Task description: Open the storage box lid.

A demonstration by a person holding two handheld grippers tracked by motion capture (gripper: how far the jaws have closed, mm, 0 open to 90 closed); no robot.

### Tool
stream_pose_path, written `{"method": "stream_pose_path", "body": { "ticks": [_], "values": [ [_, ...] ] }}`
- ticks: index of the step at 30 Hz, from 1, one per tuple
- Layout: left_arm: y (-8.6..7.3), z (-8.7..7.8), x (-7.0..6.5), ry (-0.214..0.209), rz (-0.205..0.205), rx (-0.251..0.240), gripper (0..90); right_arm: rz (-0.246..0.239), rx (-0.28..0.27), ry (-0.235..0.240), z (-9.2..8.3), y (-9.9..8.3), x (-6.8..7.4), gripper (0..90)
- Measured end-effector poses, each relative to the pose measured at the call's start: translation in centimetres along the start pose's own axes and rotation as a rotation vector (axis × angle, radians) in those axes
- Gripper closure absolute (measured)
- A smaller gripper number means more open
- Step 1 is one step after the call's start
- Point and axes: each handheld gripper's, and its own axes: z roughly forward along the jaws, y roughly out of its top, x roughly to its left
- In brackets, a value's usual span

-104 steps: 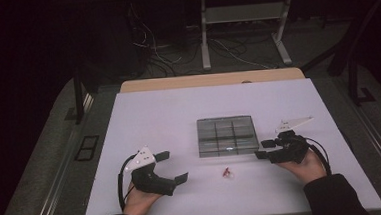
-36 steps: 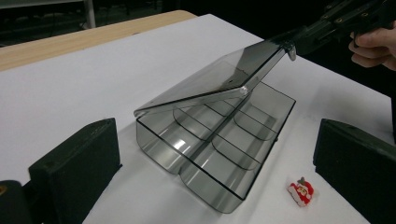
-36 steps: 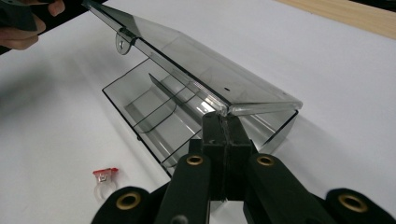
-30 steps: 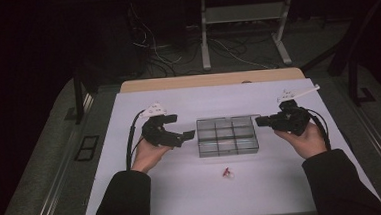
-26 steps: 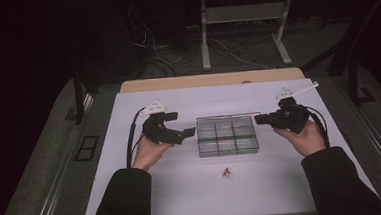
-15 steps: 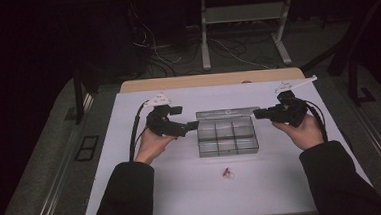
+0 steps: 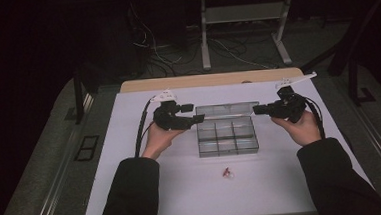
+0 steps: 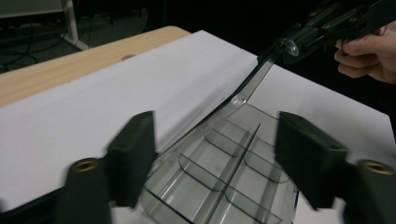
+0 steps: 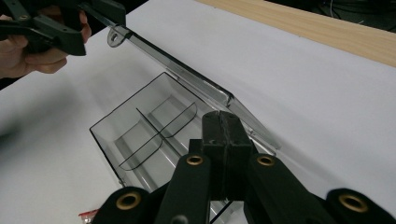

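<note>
A clear plastic compartment box point(image 7: 226, 135) sits near the middle of the white tabletop point(image 7: 133, 191), its hinged lid point(image 7: 227, 108) raised along the far edge. In the high view the left hand-held gripper point(image 7: 198, 118) reaches in from the left, at the box's far left corner, and the right hand-held gripper point(image 7: 256, 110) reaches in from the right, at the lid's right end.

In the left gripper view the 2 black jaws stand apart on either side of the box's near corner; they have just been closing, with that corner and the lid's end between them, and the pads do not yet press on the plastic. In that view the right hand-held gripper point(image 8: 292, 44) pinches the far tab of the lid point(image 8: 254, 81), which slopes up off the box point(image 8: 219, 182).

In the right gripper view the 2 jaws are pressed together at the right end of the lid point(image 9: 187, 77), above the open compartments of the box point(image 9: 149, 126).

A small red and white item point(image 7: 227, 173) lies on the tabletop just in front of the box, apart from it. A strip of bare wood point(image 7: 202, 80) runs along the tabletop's far edge.
</note>
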Motion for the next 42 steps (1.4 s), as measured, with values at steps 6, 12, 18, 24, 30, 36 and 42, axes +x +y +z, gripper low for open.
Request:
{"method": "stream_pose_path", "body": {
  "ticks": [6, 12, 18, 24, 30, 36, 42],
  "values": [
    [0.3, 0.2, -0.1, 0.022, -0.001, -0.023, 45.2, 0.012, -0.011, -0.003, 0.0, 0.2, -0.4, 89.0],
    [0.4, 0.1, -0.1, 0.052, 0.01, -0.059, 55.3, 0.03, -0.016, -0.009, 0.1, 0.2, -0.9, 88.7],
    [0.5, 0.0, 0.0, 0.077, 0.018, -0.076, 66.9, 0.043, -0.013, -0.017, 0.3, 0.2, -1.2, 88.4],
    [0.4, 0.2, 0.2, 0.082, 0.026, -0.095, 69.7, 0.052, -0.01, -0.01, 0.3, 0.0, -1.5, 83.7],
    [0.4, 0.2, 0.4, 0.088, 0.031, -0.106, 69.4, 0.038, 0.004, -0.039, -0.1, 0.0, -1.5, 69.7],
    [0.3, 0.2, 0.7, 0.089, 0.019, -0.117, 69.4, 0.021, -0.033, -0.043, 0.0, 0.4, -1.8, 47.3],
    [0.2, 0.5, 1.0, 0.095, 0.013, -0.115, 69.4, 0.004, -0.096, -0.029, 0.8, 0.9, -2.2, 48.4]
  ]
}}
